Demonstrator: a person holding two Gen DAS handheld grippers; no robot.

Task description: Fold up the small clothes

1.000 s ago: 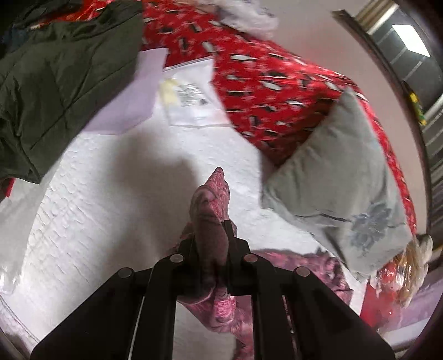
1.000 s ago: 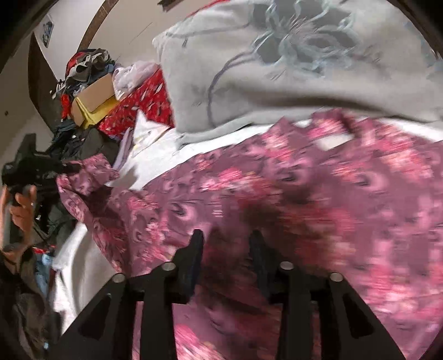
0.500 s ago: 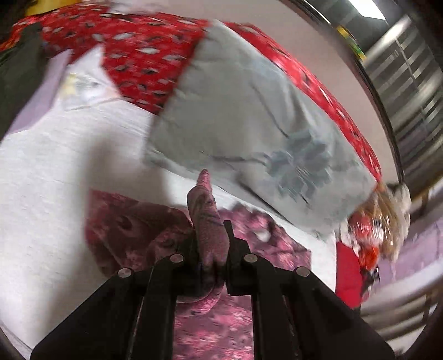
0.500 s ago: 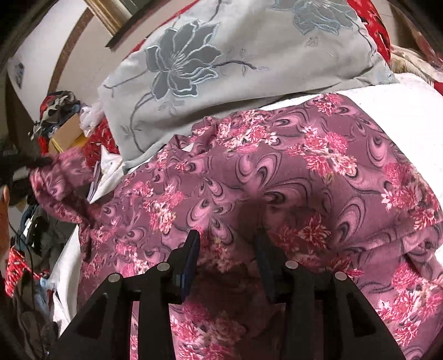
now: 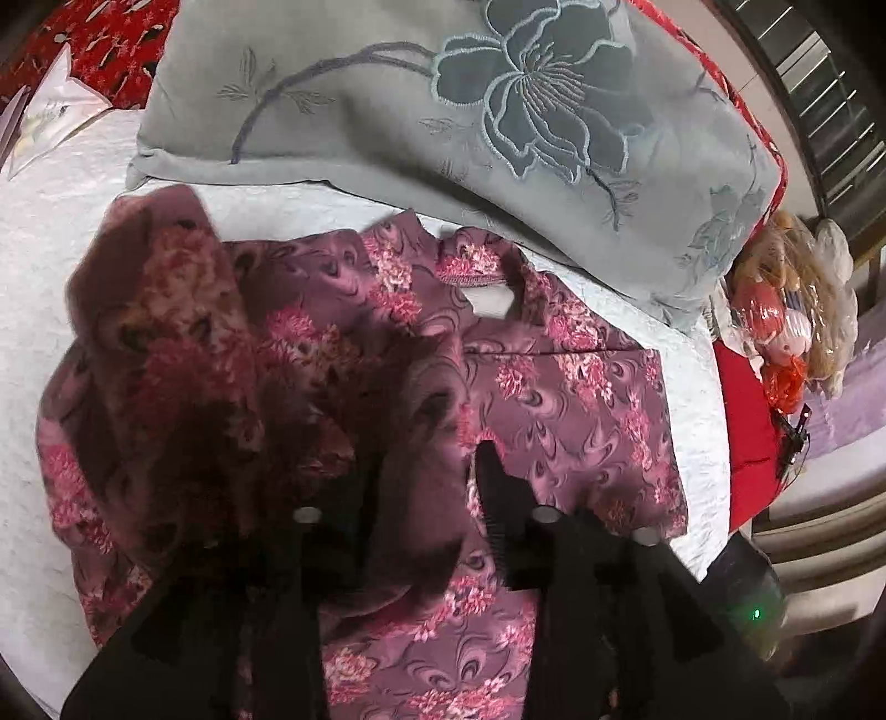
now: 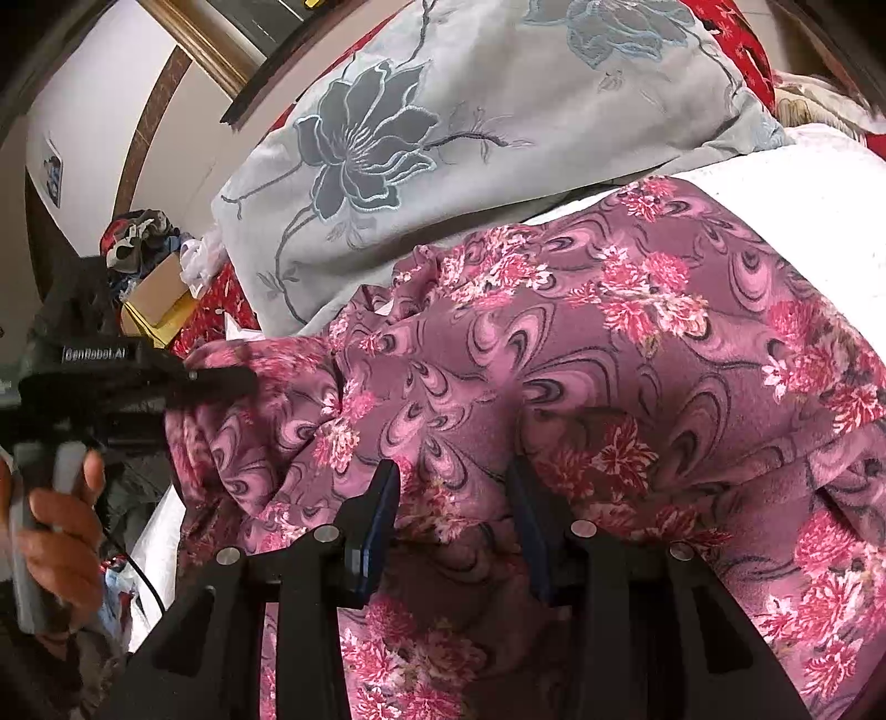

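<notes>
White textured bedcover (image 5: 39,266) carries the purple floral-print fabric garment (image 5: 576,410), spread flat below the grey embroidered-flower pillow (image 5: 443,111). Left gripper (image 5: 426,471): jaws apart, loose fold of garment between them, grip unclear. Right gripper (image 6: 451,487): jaws apart, straddling a bunched ridge of the cloth. Red patterned blanket (image 5: 99,33) behind pillow.

A bedroom in a home is indicated. A bed with a white textured cover (image 5: 50,232) is seen, and a grey pillow (image 5: 443,111) embroidered with a large flower is laid at its head. Behind the pillow, red patterned bedding (image 5: 105,39) is visible. Left of the pillow, a heap of clothes and a cardboard box (image 6: 160,288) are piled against a plain wall.
</notes>
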